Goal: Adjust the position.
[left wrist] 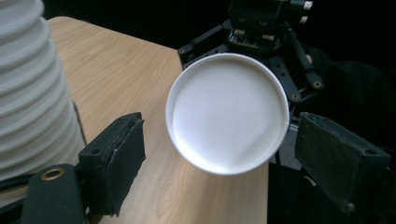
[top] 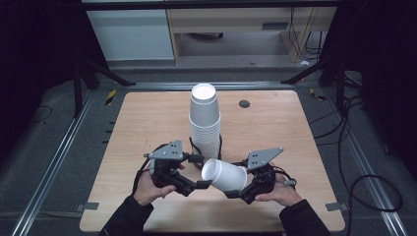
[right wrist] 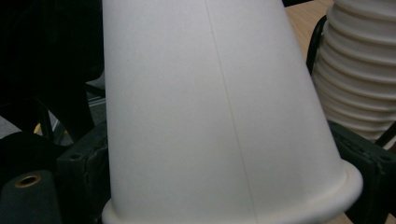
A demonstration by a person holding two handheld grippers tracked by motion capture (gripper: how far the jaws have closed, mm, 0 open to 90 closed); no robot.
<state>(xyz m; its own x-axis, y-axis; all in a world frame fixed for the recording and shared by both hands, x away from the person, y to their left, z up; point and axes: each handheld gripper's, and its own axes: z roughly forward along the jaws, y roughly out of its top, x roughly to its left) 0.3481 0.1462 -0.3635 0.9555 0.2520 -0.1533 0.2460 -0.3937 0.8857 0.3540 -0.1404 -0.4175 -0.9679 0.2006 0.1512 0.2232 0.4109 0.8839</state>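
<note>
Right now your right tongs [top: 235,192] are clenched on a single white paper cup [top: 224,175], gripping it near its rolled rim with one black pad on each side of the wall, as the right gripper view shows [right wrist: 224,116]. You hold the cup lying almost on its side above the pale wooden surface [top: 275,128], its closed bottom turned toward your left hand [top: 147,189] and its open mouth toward your right hand [top: 280,192]. From the left gripper view you look straight at that round bottom [left wrist: 228,112], with the right tongs' dark frame behind it.

Your left tongs [top: 200,185] stand released: their two black pads [left wrist: 119,158] sit apart on either side of the cup's bottom without pressing on it, and a gap shows between each pad and the cup. In the high view the tip of the left tongs lies just beside the cup's bottom edge.

Behind both tongs, near the middle of the surface, stands the tall stack of white paper cups [top: 205,123], upside down, with a flat closed bottom on top. Its ribbed rims appear at the left edge of the left gripper view [left wrist: 32,93] and at the right of the right gripper view [right wrist: 362,70], close beside the held cup but apart from it. A small dark round disc [top: 244,103] lies on the surface to the right of the stack's top.
</note>
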